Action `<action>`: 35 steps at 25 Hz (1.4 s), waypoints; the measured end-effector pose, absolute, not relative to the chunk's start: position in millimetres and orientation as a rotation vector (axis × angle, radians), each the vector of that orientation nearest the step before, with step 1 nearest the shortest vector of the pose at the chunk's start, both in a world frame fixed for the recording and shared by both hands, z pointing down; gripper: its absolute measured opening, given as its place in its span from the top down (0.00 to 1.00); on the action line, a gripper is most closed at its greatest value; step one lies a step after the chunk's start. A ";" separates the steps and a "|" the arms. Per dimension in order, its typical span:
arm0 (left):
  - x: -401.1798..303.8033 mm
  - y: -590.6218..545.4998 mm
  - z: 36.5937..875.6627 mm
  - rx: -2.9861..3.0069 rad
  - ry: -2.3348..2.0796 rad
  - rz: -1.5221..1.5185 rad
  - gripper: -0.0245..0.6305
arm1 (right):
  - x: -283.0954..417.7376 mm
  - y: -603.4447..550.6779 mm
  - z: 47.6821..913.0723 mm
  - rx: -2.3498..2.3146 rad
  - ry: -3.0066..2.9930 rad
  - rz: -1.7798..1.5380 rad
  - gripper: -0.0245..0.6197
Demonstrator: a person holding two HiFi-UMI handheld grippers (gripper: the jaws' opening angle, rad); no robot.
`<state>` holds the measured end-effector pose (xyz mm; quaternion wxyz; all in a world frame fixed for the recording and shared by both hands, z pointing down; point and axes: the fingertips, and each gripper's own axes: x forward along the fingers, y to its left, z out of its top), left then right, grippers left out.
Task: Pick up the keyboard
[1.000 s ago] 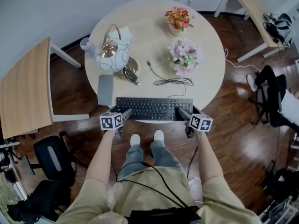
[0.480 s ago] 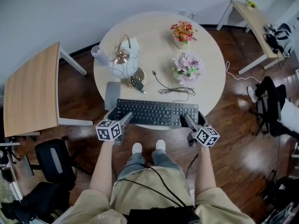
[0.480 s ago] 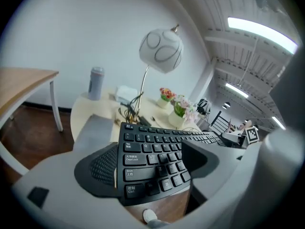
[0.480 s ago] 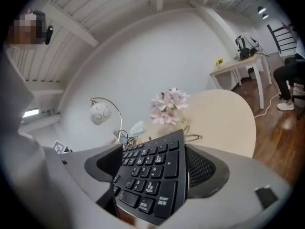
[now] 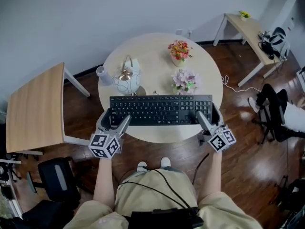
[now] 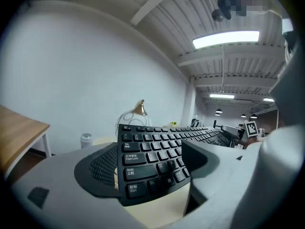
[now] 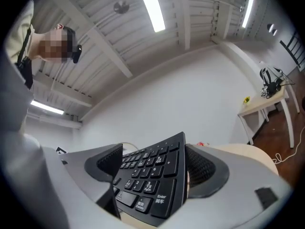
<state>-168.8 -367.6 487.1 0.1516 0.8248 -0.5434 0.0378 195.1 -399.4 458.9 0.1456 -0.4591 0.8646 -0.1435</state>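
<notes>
The black keyboard [image 5: 161,110] hangs level above the round table [image 5: 153,61], held at both ends. My left gripper [image 5: 114,119] is shut on its left end, my right gripper [image 5: 208,119] on its right end. In the left gripper view the keyboard [image 6: 157,151] runs away from the camera, and the left gripper [image 6: 150,163] has its pads on either side of the Ctrl and Shift keys. The right gripper view shows the numpad end of the keyboard [image 7: 153,173] clamped between the dark pads of the right gripper [image 7: 152,168].
On the table behind the keyboard stand a white round teapot-like object [image 5: 127,82], two flower pots [image 5: 179,50] [image 5: 186,80] and a clear cup [image 5: 101,72]. A wooden table [image 5: 33,109] stands at the left, a desk [image 5: 248,27] at the back right, a black chair [image 5: 55,180] near my left side.
Both grippers have risen together with the keyboard, which has left the tabletop and now appears larger and closer to the head camera. The grip at both ends is unchanged.
</notes>
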 end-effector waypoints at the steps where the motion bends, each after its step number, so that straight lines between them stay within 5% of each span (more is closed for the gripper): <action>1: -169.1 -365.7 476.2 2.381 -1.568 0.077 0.35 | 194.2 -399.0 445.5 -1.297 2.488 -0.376 0.31; 14: -182.4 -347.7 359.0 2.610 -1.834 -0.104 0.36 | 189.4 -377.9 325.6 -1.232 2.421 0.001 0.31; 35: -184.7 -343.5 350.4 2.606 -1.876 -0.125 0.36 | 183.4 -376.4 319.3 -1.244 2.518 0.064 0.31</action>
